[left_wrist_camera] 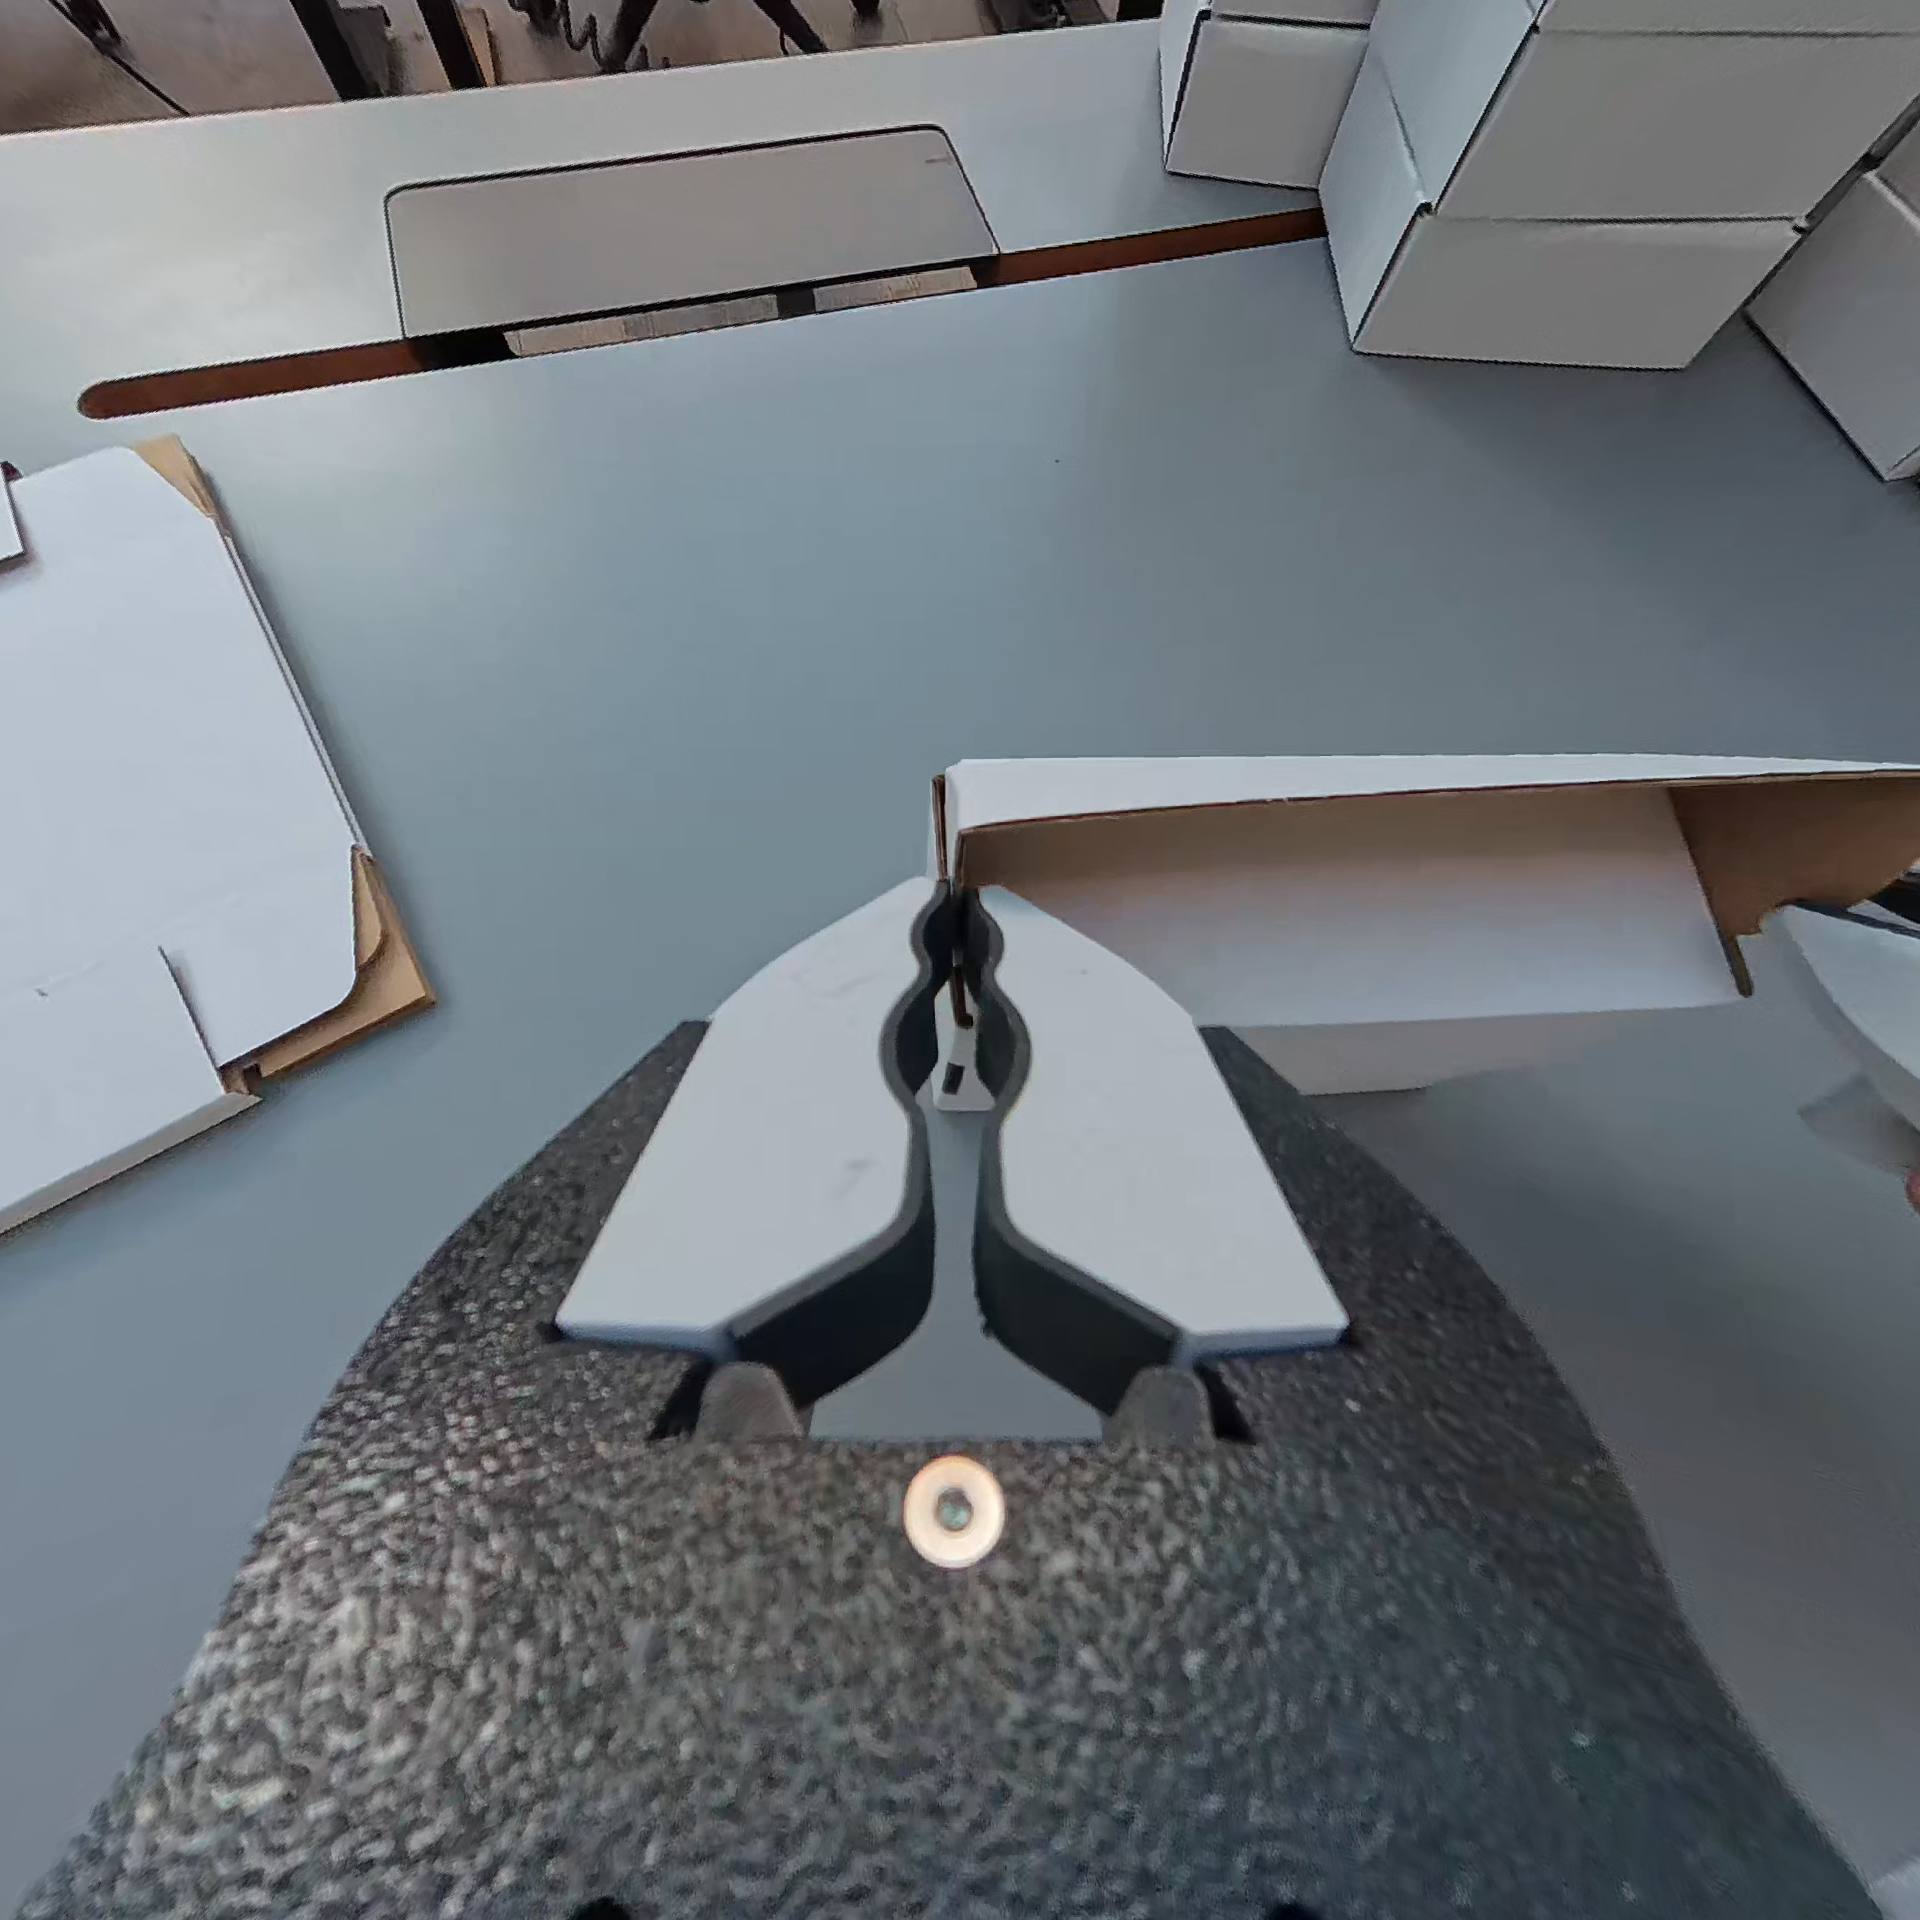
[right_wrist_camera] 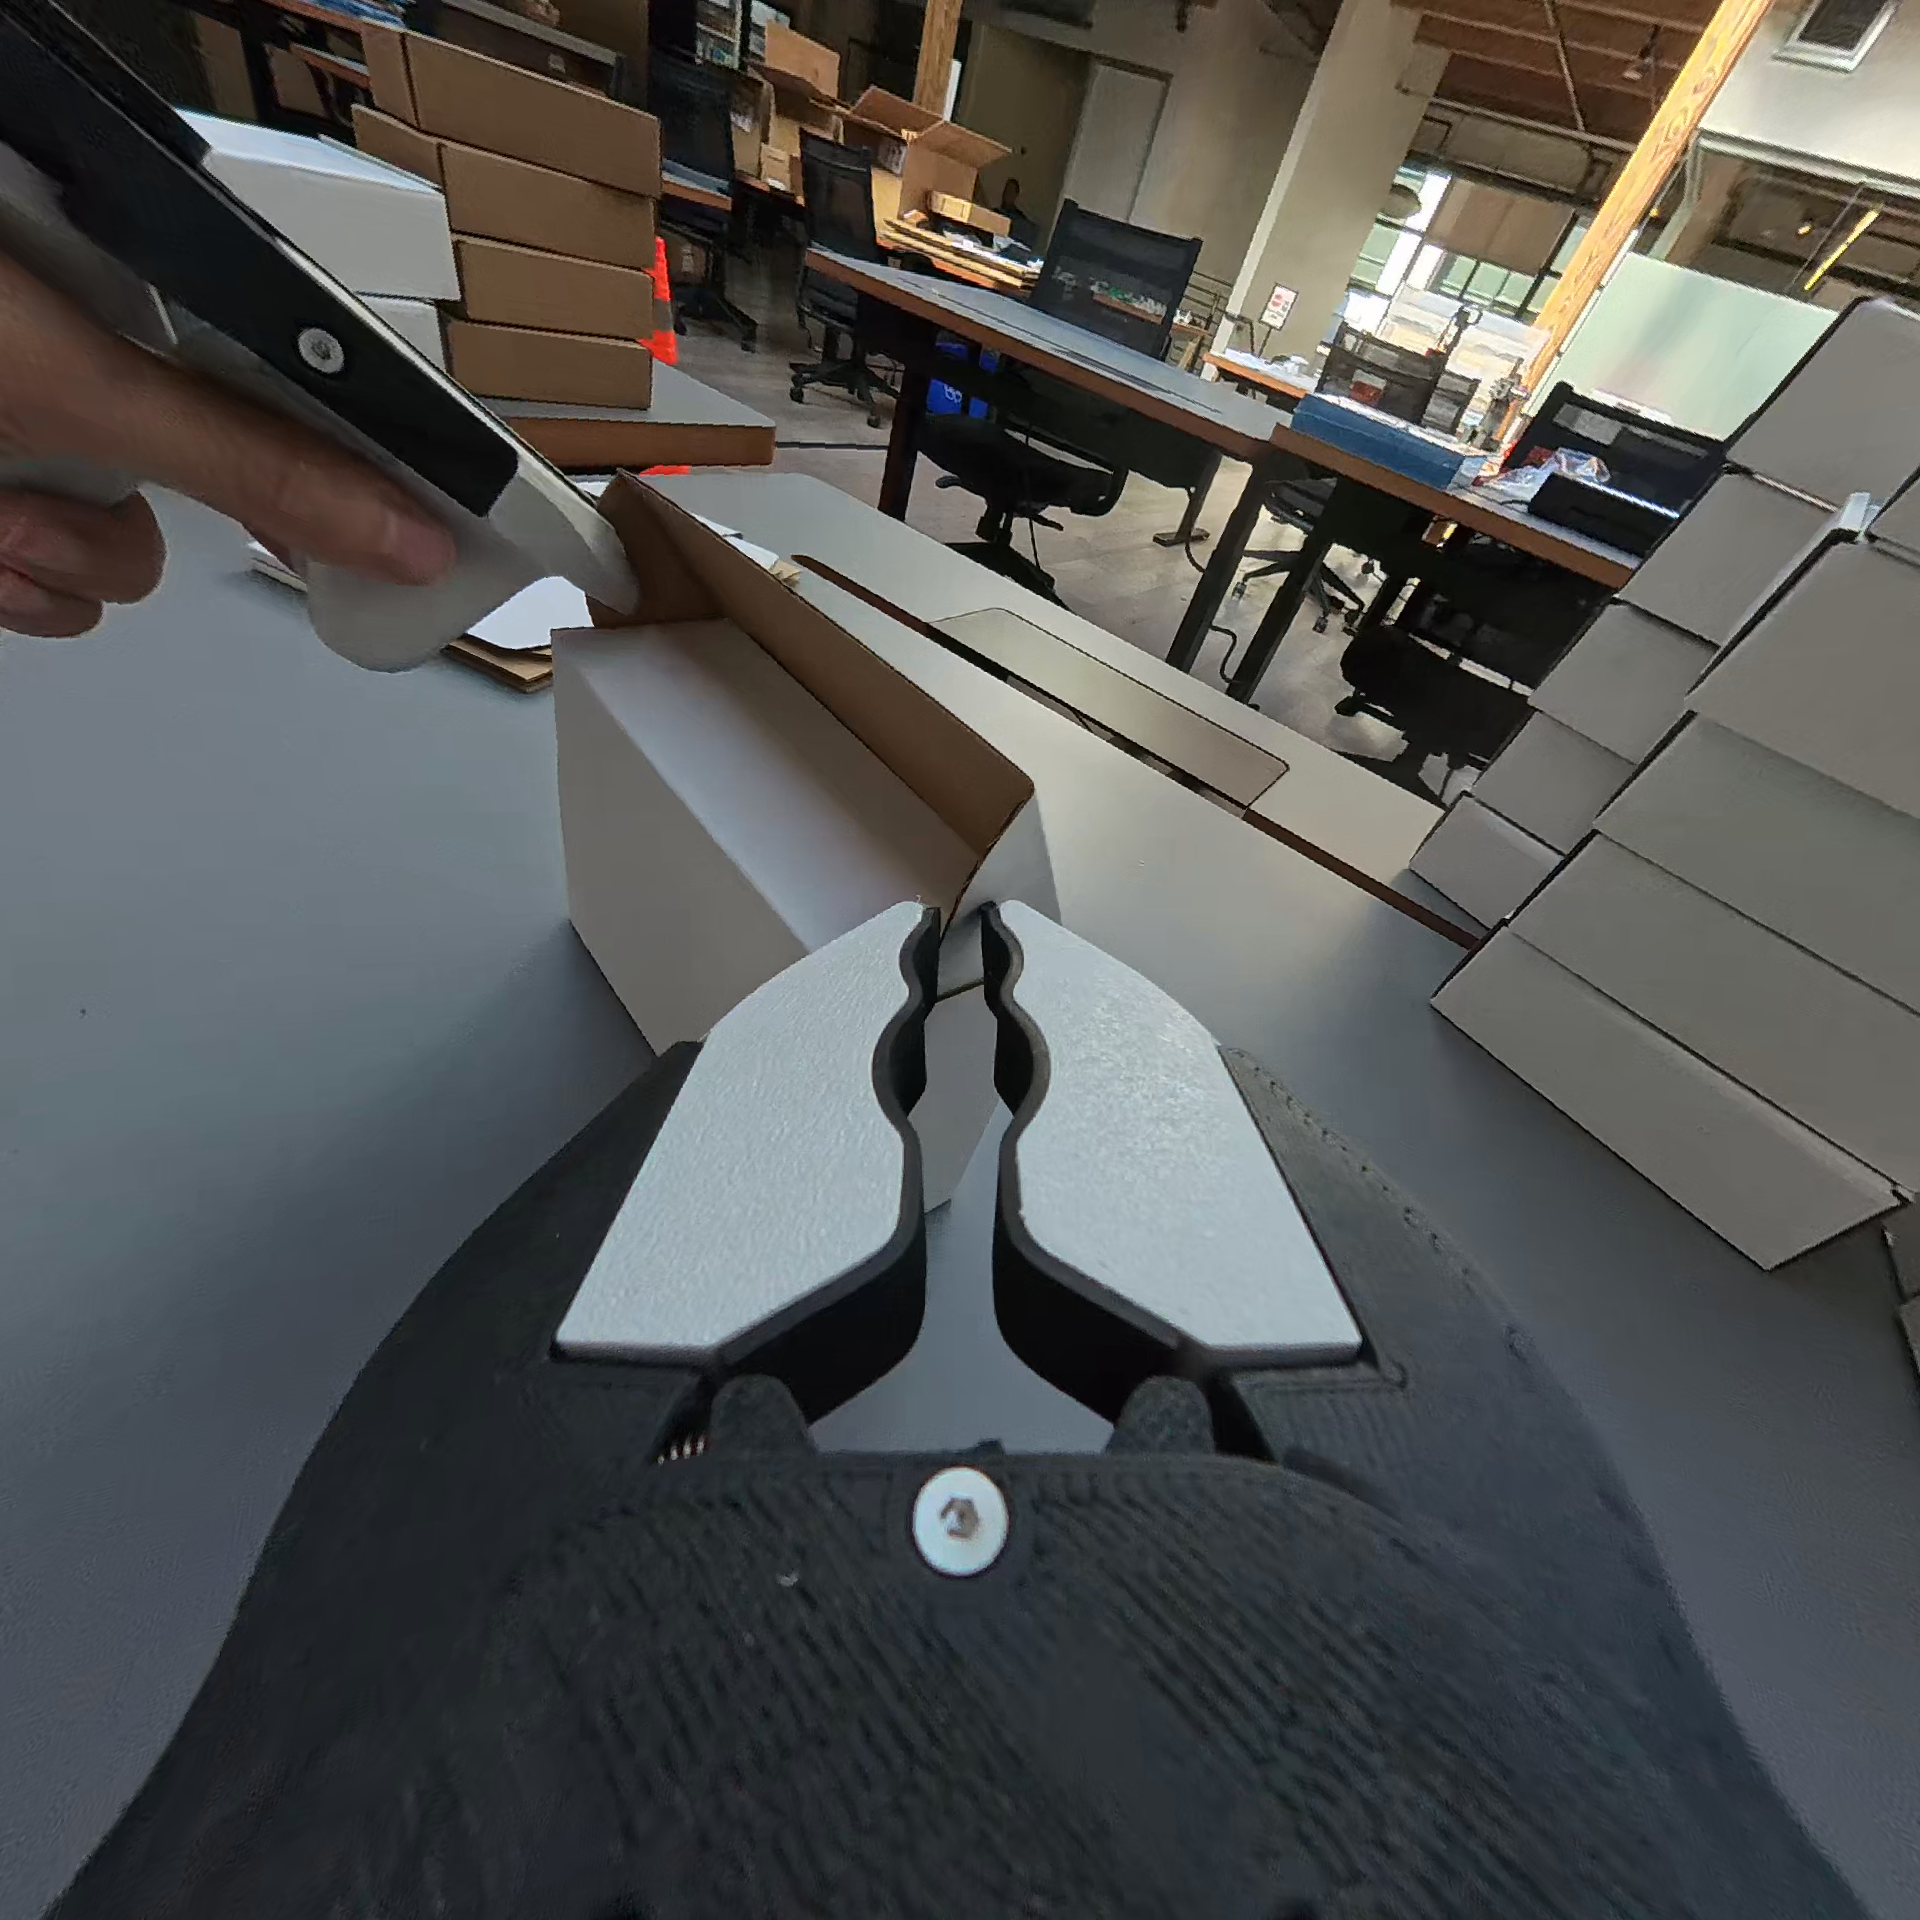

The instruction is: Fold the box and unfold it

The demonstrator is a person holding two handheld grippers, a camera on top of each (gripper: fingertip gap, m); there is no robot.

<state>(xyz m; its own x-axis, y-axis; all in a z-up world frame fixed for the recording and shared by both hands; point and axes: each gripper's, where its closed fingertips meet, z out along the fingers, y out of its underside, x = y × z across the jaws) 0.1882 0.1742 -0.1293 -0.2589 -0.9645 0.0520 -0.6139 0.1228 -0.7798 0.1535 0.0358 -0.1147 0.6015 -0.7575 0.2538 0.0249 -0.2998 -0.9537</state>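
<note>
A white cardboard box (left_wrist_camera: 1351, 935) with a brown inside lies on the grey table (left_wrist_camera: 727, 623), its lid flap raised a little. My left gripper (left_wrist_camera: 954, 914) is shut on the box's left end, with a cardboard edge pinched between the tips. In the right wrist view the box (right_wrist_camera: 748, 790) stands ahead, and my right gripper (right_wrist_camera: 961, 920) is shut on its near corner at the lid's end. The left gripper (right_wrist_camera: 613, 582), held by a hand (right_wrist_camera: 208, 488), touches the box's far end. The right gripper's white finger (left_wrist_camera: 1860, 977) shows at the right edge of the left wrist view.
Flat white box blanks (left_wrist_camera: 156, 779) lie on the left of the table. Stacks of folded white boxes (left_wrist_camera: 1558, 156) stand at the far right and also show in the right wrist view (right_wrist_camera: 1714, 831). A cable slot with a cover (left_wrist_camera: 686, 218) runs along the back. Brown cartons (right_wrist_camera: 540, 208), desks and chairs stand beyond.
</note>
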